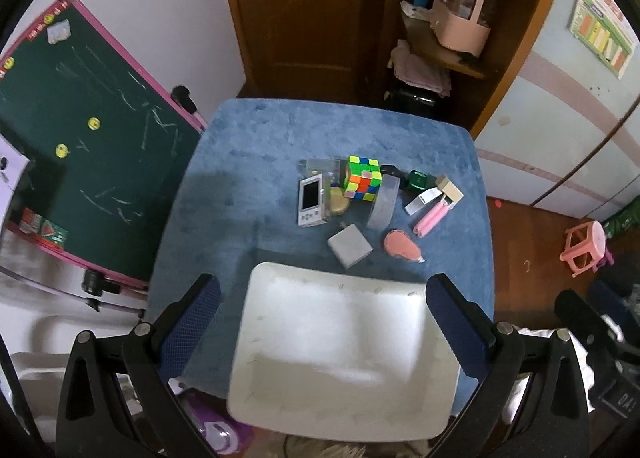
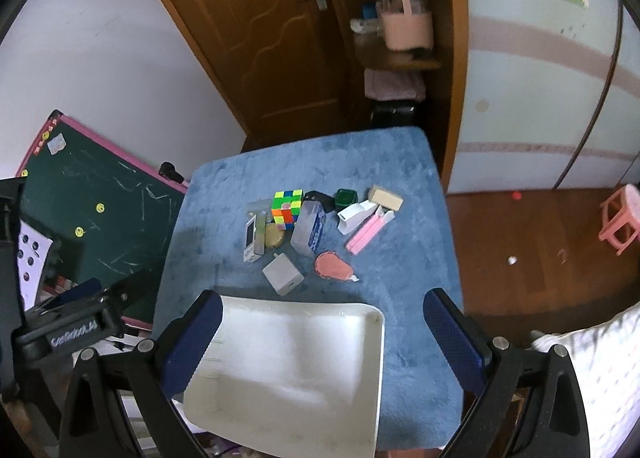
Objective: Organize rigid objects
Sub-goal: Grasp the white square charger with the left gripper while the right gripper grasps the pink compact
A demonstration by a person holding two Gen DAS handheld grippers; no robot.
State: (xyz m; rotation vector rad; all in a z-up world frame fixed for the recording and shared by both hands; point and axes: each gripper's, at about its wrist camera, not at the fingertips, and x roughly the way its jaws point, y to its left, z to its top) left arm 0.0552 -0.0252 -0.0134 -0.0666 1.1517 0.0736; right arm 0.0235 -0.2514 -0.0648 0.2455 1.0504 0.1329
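A white tray (image 1: 344, 354) (image 2: 288, 374) lies bare at the near edge of the blue-covered table (image 1: 248, 162) (image 2: 224, 194). Beyond it is a cluster of small items: a colourful puzzle cube (image 1: 362, 177) (image 2: 287, 208), a white handheld device (image 1: 310, 200) (image 2: 252, 238), a grey square block (image 1: 349, 245) (image 2: 283, 273), a clear box (image 1: 384, 201) (image 2: 308, 227), a pink oval piece (image 1: 401, 245) (image 2: 334, 266), pink sticks (image 1: 431, 218) (image 2: 366, 236), a green lidded pot (image 1: 417, 179) (image 2: 346, 197) and a tan block (image 1: 450, 189) (image 2: 385, 197). My left gripper (image 1: 324, 316) and right gripper (image 2: 322, 322) both hover open above the tray, holding nothing.
A green chalkboard with a pink frame (image 1: 80, 130) (image 2: 100, 214) leans left of the table. Behind stand a wooden door (image 1: 308, 10) and shelves with a pink basket (image 1: 460, 24) (image 2: 406, 28). A pink stool (image 1: 584, 246) (image 2: 622, 218) stands on the wooden floor at right.
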